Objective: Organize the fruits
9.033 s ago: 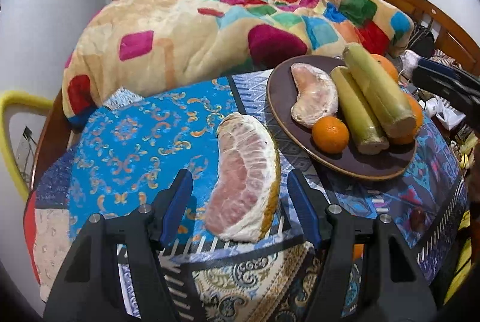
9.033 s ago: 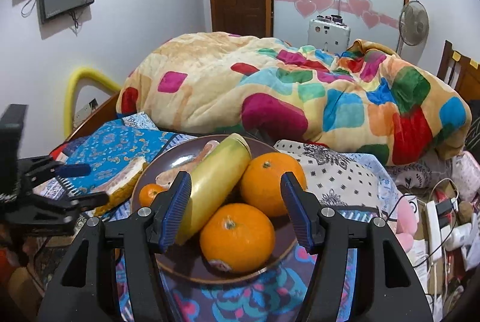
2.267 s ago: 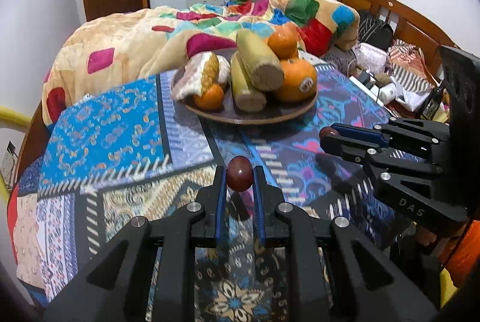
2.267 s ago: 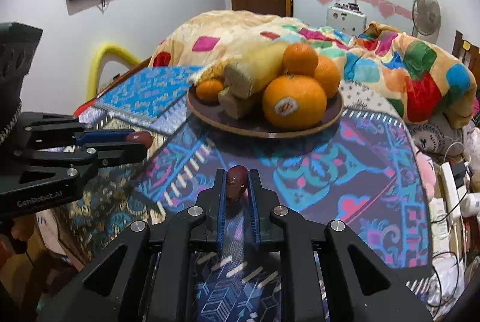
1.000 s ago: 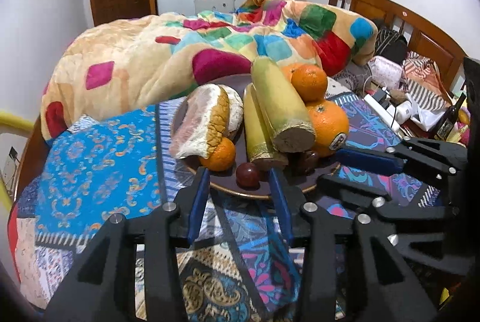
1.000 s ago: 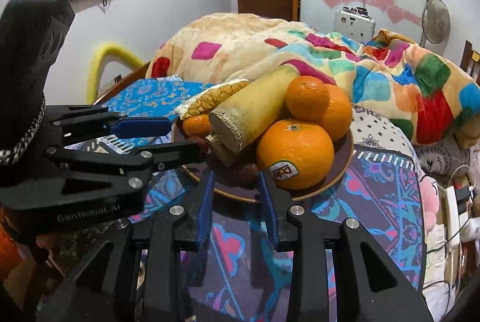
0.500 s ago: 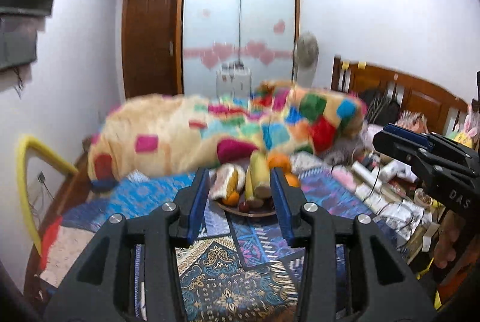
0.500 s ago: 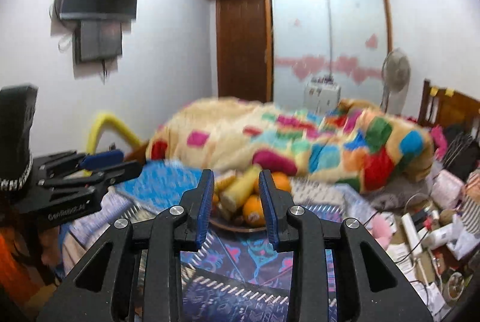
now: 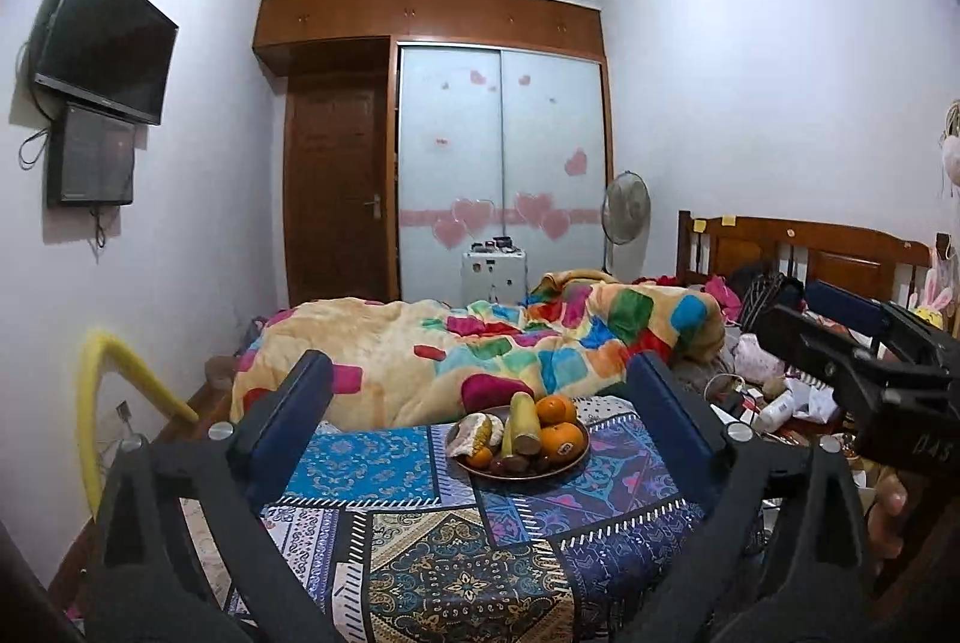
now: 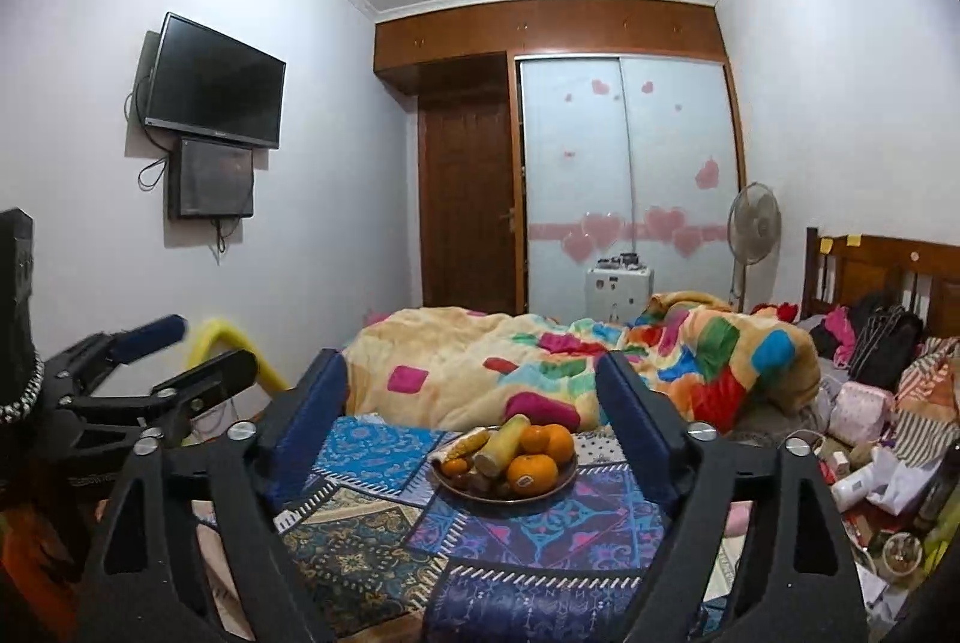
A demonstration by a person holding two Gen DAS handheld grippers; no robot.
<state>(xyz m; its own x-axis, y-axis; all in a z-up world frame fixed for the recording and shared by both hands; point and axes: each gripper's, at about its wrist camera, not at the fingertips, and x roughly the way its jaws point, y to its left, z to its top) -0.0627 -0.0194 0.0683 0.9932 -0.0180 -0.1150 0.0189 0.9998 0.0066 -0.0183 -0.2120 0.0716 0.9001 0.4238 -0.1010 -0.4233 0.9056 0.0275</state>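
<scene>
Quilt (image 9: 480,361) fills the bed behind; patterned cloth (image 9: 420,535) covers the near surface, with the brown plate (image 9: 573,465) sitting on it at mid-frame in both views.

Plate load, big to small: 2 cane-like yellow-green stalks (image 9: 521,424), pomelo wedge (image 9: 474,432), 3 oranges (image 9: 563,438), 1 small tangerine (image 9: 480,457), a few dark date-like fruits (image 9: 510,463) at the near rim. All fruit visible is on the plate; none seen loose on the cloth.

Left gripper (image 9: 480,421): jaws wide apart, nothing between them, held high and well back from the plate. Right gripper (image 10: 471,418): same, spread wide and empty, also well apart from the plate.

Judgement: sorting looks finished; the step in hand is pull-away / final check. To do it well: keep both claws clear of the plate rim, no sweep low across the cloth, since the oranges are stacked and the small dark fruits at the rim would likely roll off with a nudge.

Orientation: stalks' long axis runs near-to-far across the plate, tilted, cut ends toward the cameras, far ends raised against the oranges. Pomelo wedge lies left of them, its long axis roughly parallel.
</scene>
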